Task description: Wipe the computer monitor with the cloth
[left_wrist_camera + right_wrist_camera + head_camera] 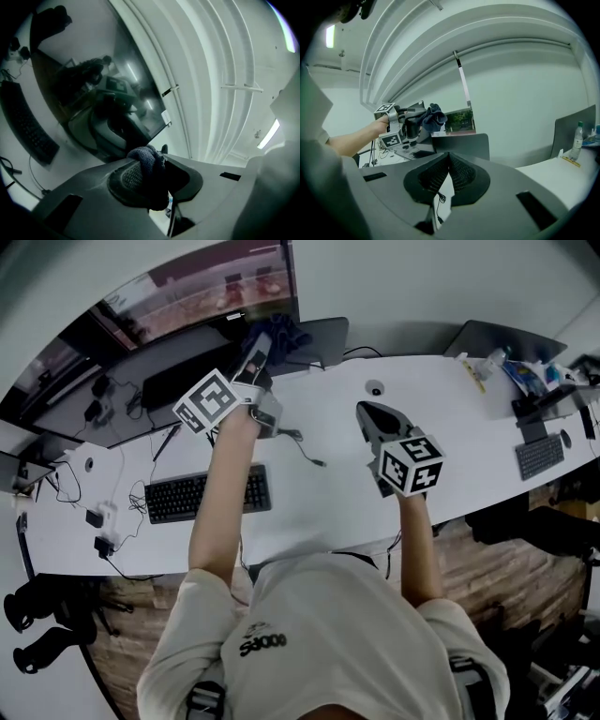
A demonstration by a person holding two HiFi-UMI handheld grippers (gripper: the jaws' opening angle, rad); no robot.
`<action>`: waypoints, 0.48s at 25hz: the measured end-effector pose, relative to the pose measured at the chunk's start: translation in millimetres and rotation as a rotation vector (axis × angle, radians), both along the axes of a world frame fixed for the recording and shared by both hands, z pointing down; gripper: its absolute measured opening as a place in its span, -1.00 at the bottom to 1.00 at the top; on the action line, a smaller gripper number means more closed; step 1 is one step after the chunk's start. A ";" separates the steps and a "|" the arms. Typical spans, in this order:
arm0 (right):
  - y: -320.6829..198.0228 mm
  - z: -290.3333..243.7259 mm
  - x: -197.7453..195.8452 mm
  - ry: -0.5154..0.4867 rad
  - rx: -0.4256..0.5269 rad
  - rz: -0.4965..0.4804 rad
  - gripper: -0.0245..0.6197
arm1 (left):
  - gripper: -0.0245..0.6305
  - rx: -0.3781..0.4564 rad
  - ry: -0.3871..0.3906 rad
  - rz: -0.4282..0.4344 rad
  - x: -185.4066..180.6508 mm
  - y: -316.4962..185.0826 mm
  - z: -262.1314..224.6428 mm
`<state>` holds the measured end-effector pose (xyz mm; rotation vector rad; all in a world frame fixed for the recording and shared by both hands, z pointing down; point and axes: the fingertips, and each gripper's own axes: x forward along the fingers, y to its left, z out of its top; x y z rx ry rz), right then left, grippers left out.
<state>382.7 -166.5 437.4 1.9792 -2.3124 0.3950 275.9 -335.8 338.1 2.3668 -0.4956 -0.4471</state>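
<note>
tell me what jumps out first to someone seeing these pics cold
The left gripper, with its square-marker cube, holds a bunched dark blue cloth up by the big monitor at back left. The right gripper hangs over the long white desk with its jaws together on nothing. A black keyboard lies in front of the person.

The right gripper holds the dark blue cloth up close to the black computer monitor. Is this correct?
No, it is the left gripper that holds the dark blue terry cloth up close to the black computer monitor; the left gripper view shows the cloth pinched between its jaws.
</note>
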 end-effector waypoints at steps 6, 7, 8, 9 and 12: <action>11.0 -5.6 -2.1 -0.002 0.024 0.011 -0.91 | -0.69 0.074 0.061 -0.001 -4.6 12.0 -46.9; 12.3 -5.5 -2.2 -0.004 0.024 0.012 -0.90 | -0.68 0.093 0.065 -0.006 -4.6 13.9 -53.3; 13.2 -5.0 -1.8 -0.007 0.024 0.014 -0.90 | -0.69 0.116 0.069 -0.012 -4.4 16.2 -59.6; 13.6 -3.9 -1.1 -0.011 0.023 0.016 -0.91 | -0.69 0.142 0.073 -0.019 -4.4 18.7 -65.6; 11.4 3.8 2.3 -0.027 0.013 0.019 -0.90 | -0.69 0.207 0.086 -0.050 -9.5 23.1 -79.6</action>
